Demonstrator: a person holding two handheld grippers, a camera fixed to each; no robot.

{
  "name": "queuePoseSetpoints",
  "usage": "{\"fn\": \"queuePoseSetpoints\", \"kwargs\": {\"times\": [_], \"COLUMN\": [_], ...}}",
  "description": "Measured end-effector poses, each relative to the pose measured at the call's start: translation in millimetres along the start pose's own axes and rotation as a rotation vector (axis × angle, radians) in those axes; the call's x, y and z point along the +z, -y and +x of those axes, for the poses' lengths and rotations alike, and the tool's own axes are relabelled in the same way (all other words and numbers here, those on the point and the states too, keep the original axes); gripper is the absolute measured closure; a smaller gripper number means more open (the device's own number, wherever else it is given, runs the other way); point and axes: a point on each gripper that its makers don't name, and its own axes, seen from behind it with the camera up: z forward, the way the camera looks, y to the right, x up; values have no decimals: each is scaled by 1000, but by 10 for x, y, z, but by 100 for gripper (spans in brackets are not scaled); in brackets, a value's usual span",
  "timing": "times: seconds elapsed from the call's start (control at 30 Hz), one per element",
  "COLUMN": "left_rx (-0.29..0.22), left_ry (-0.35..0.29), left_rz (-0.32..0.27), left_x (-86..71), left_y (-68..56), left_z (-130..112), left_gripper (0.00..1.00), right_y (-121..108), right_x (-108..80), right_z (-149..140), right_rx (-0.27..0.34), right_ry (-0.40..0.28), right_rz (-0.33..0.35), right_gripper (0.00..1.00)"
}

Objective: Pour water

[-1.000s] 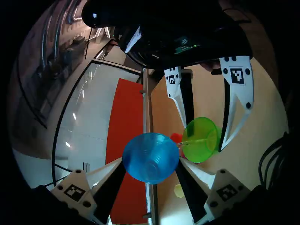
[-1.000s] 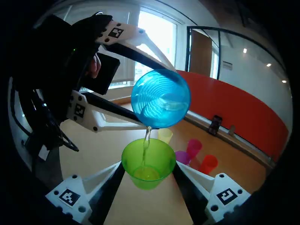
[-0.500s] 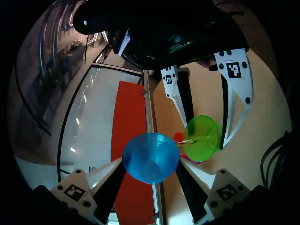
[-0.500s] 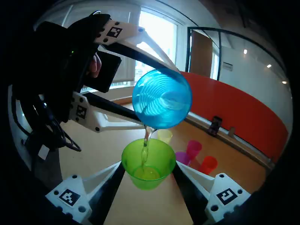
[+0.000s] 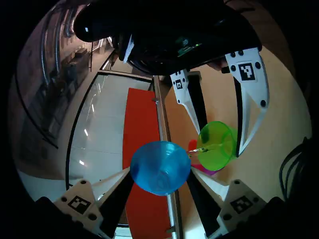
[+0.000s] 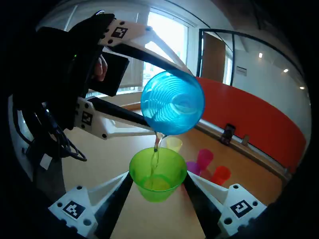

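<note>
My left gripper [image 5: 160, 172] is shut on a blue cup [image 5: 160, 168], seen bottom-on in the left gripper view. In the right gripper view the same blue cup [image 6: 172, 102] is tipped far over, mouth toward the camera, with the left gripper [image 6: 169, 97] around it. A thin stream of water [image 6: 156, 153] runs from its rim into the green cup [image 6: 158, 173]. My right gripper [image 6: 158, 177] is shut on that green cup, held upright just below. The green cup [image 5: 215, 145] also appears beyond the blue one, between the right gripper's fingers [image 5: 253, 107].
On the wooden table [image 6: 99, 163] behind the cups stand a yellow cup [image 6: 174, 143], a pink cup [image 6: 205, 157], a purple cup [image 6: 193, 166] and an orange cup [image 6: 221, 174]. A red wall panel [image 6: 255, 115] and glass partition lie beyond. Black cables [image 6: 60, 139] hang at the left.
The blue cup has tipped slightly further and the stream keeps running. Water level in the green cup has risen a little. Both grippers hold nearly the same place.
</note>
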Motion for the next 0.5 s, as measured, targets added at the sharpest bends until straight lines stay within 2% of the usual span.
{"fn": "queuePoseSetpoints", "kwargs": {"times": [0.17,0.5], "left_rx": [21,29], "left_ry": [-1,-7], "left_rz": [5,20], "left_x": [6,22], "left_y": [14,42], "left_z": [-8,15], "left_gripper": [15,15], "right_y": [-6,-14], "right_x": [2,1], "right_z": [-1,1], "right_rx": [2,1], "right_ry": [0,1], "right_rz": [-1,-2], "right_gripper": [10,10]}}
